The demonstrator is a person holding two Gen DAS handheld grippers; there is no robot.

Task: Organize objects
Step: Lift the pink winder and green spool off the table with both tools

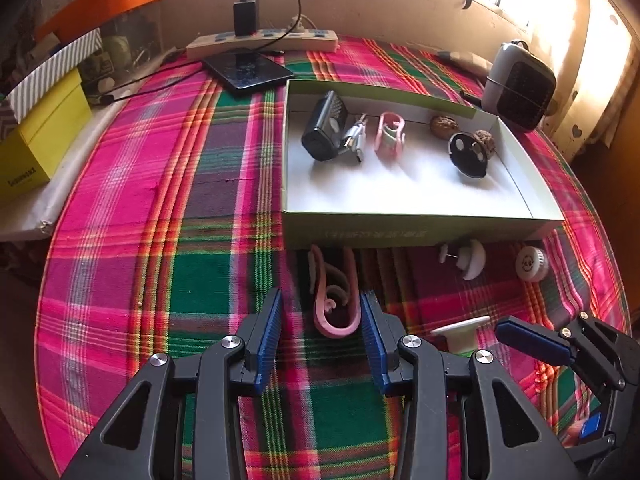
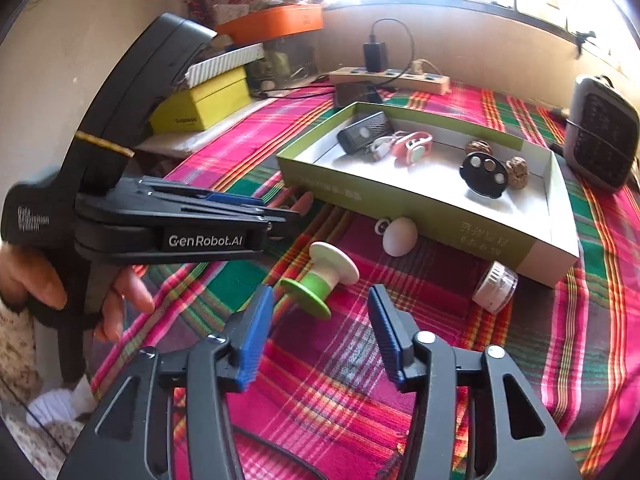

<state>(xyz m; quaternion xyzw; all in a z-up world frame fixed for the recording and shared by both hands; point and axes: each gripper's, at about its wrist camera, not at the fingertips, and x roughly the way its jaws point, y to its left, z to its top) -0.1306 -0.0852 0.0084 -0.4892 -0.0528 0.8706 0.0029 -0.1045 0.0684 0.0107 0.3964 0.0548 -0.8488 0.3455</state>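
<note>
A pink clip lies on the plaid cloth just in front of the green box. My left gripper stands open around it, one blue pad on each side, the left pad clearly apart from it. A green-and-white spool lies on its side right ahead of my right gripper, which is open with nothing between its pads. In the right wrist view a hand holds my left gripper low by the box's near corner. Inside the box are a black device, a cable, another pink clip, walnuts and a black disc.
A white egg-shaped piece and a small round jar lie on the cloth against the box front. Behind the box are a phone and a power strip. A grey heater stands at right, with stacked boxes at left.
</note>
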